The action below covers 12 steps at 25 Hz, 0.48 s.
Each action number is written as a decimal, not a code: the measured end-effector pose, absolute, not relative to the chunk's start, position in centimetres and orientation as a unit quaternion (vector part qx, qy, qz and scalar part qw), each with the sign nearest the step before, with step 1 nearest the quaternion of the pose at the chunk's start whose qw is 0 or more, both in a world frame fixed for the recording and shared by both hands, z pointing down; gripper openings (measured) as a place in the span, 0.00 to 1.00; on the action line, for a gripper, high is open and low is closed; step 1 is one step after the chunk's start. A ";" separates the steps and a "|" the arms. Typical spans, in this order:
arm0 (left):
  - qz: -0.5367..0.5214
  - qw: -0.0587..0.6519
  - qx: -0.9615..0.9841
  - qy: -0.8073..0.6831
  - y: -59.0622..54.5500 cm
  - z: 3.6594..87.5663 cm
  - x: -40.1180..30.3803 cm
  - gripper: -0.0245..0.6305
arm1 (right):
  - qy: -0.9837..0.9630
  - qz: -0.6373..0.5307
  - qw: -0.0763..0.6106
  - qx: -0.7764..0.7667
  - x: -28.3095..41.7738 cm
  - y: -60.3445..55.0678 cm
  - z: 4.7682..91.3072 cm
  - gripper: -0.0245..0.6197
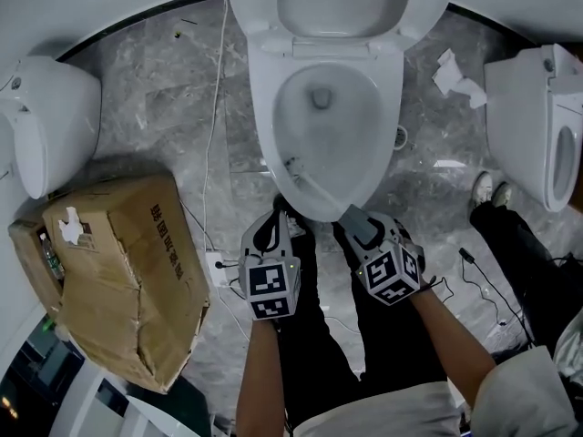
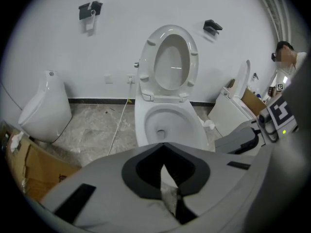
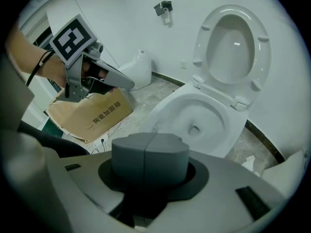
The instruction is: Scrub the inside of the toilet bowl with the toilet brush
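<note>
The white toilet stands with lid and seat raised, its bowl straight ahead of both grippers. A thin white toilet brush slants across the bowl, its small head against the near left inner wall. My right gripper hangs over the bowl's front rim, shut on the brush's grey handle, which fills the space between its jaws. My left gripper sits beside it at the front rim, jaws together with only a slit, holding nothing.
A crumpled cardboard box lies on the marble floor at the left, with a white fixture behind it. Another toilet stands at the right, crumpled paper beside it. A white cable runs down to a socket strip. A person's shoes stand at the right.
</note>
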<state>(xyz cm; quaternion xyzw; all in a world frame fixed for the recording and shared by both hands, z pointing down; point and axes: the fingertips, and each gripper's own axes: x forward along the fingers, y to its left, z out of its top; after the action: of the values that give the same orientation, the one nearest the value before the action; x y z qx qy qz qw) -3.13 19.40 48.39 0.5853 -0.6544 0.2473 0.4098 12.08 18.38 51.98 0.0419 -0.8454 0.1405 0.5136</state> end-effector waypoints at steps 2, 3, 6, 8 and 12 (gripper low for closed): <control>0.245 0.410 0.582 -0.658 19.0 48.4 -3.2 0.07 | -0.847 0.144 0.510 0.039 11.8 17.9 52.1 0.31; 0.243 0.411 0.580 -0.660 18.7 48.5 -3.1 0.07 | -0.848 0.145 0.509 0.037 11.8 17.7 52.1 0.31; 0.240 0.408 0.576 -0.667 18.0 48.6 -3.0 0.07 | -0.850 0.147 0.504 0.035 11.3 17.1 52.5 0.31; 0.240 0.405 0.575 -0.669 17.7 48.5 -3.0 0.07 | -0.851 0.155 0.501 0.036 10.9 16.8 52.7 0.31; 0.233 0.411 0.571 -0.672 16.7 48.7 -2.9 0.07 | -0.852 0.163 0.497 0.034 10.4 15.9 52.8 0.31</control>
<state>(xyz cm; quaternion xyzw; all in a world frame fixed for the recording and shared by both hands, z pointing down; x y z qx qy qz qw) -2.89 16.66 48.74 0.5710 -0.6716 0.2325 0.4110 10.43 15.95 52.76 0.0342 -0.8519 0.1626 0.4966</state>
